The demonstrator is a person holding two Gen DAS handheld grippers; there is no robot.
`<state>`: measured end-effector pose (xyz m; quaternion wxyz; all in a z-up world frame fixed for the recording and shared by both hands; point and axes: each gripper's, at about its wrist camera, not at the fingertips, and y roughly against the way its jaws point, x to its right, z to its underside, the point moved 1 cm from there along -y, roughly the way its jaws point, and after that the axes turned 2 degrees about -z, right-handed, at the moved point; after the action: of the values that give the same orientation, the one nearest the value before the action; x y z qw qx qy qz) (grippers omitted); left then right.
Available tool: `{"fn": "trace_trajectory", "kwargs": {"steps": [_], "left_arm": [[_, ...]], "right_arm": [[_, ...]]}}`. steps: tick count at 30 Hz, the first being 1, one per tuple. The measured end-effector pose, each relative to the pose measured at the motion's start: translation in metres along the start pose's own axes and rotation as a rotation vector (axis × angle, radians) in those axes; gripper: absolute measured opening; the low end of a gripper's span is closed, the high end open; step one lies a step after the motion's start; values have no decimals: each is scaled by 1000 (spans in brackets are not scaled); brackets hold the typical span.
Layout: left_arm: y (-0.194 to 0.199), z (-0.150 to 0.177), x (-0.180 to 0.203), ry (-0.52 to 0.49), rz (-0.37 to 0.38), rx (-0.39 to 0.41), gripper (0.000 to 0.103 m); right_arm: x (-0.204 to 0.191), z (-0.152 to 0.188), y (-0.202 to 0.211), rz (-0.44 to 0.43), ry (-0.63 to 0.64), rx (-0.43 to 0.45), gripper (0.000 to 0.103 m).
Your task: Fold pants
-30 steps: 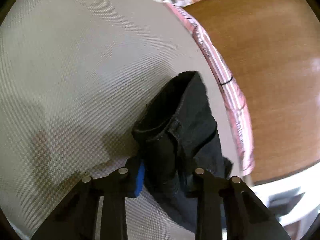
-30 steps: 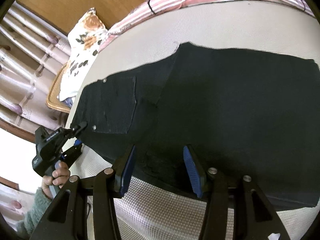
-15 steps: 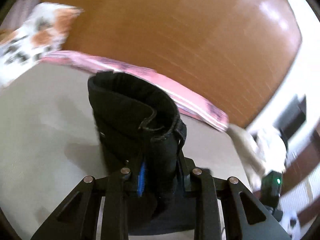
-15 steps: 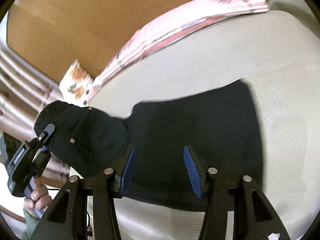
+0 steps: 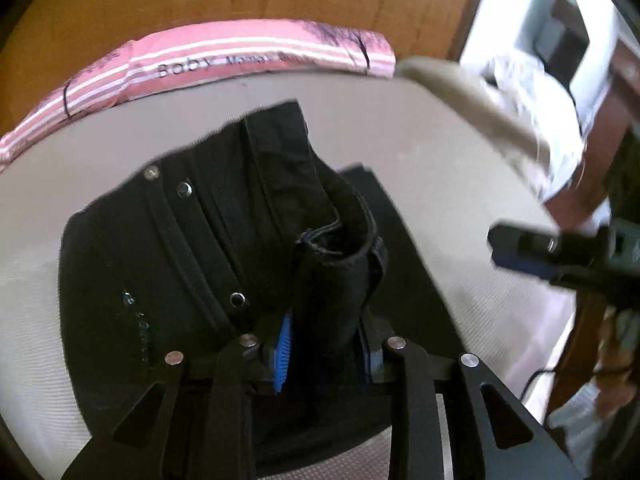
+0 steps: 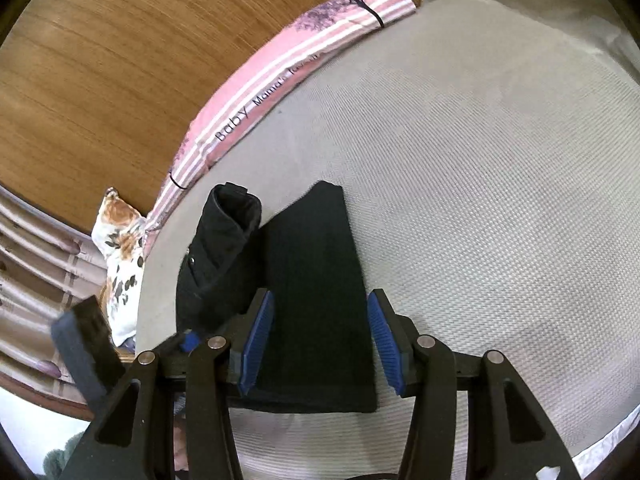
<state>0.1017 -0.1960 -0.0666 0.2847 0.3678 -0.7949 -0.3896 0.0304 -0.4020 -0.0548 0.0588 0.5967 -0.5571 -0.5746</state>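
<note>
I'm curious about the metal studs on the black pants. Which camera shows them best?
The left wrist view: the studs sit close and sharp along the pants held in the left gripper. The right wrist view shows the pants farther off, with only one faint stud.

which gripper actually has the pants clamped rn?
The left gripper: its blue pads are pinched on the pants waistband, lifting it. The right gripper is open, jaws straddling the flat leg section without pinching it.
</note>
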Motion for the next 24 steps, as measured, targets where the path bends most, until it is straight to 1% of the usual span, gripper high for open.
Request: {"fn": "trace_trajectory", "kwargs": {"steps": [1, 3, 4, 6, 7, 8, 9, 12, 14, 16, 17, 20, 22, 24], "left_arm": [[2, 1, 5, -22, 2, -8, 36], [13, 1, 14, -55, 47, -26, 48], [23, 3, 19, -77, 63, -21, 49], [46, 7, 20, -116, 137, 7, 50], [55, 10, 18, -119, 154, 19, 50], [67, 11, 11, -112, 165, 39, 54], [78, 12, 1, -91, 158, 68, 57], [94, 10, -35, -12, 92, 129, 60], [95, 10, -67, 71, 17, 141, 60], [90, 15, -95, 150, -41, 126, 60], [86, 17, -106, 183, -59, 114, 60], [64, 30, -126, 245, -80, 42, 60], [50, 41, -132, 264, -60, -8, 60], [41, 46, -129, 264, -64, -13, 60]], "right_arm": [[1, -1, -3, -6, 4, -11, 48], [0, -4, -10, -31, 10, -38, 48], [1, -7, -13, -50, 10, -52, 48], [0, -11, -27, -118, 15, -96, 48], [-1, -12, -31, -144, 17, -114, 49], [-4, -14, -40, -173, 22, -136, 49], [-5, -16, -46, -191, 32, -149, 49], [-14, -24, -66, -223, 55, -189, 50], [-20, -31, -80, -257, 71, -213, 53], [-24, -39, -91, -259, 89, -224, 55], [-25, -44, -98, -255, 98, -229, 55], [-24, -55, -112, -253, 115, -240, 55], [-23, -60, -121, -271, 115, -252, 56], [-22, -62, -128, -310, 107, -259, 57]]}}
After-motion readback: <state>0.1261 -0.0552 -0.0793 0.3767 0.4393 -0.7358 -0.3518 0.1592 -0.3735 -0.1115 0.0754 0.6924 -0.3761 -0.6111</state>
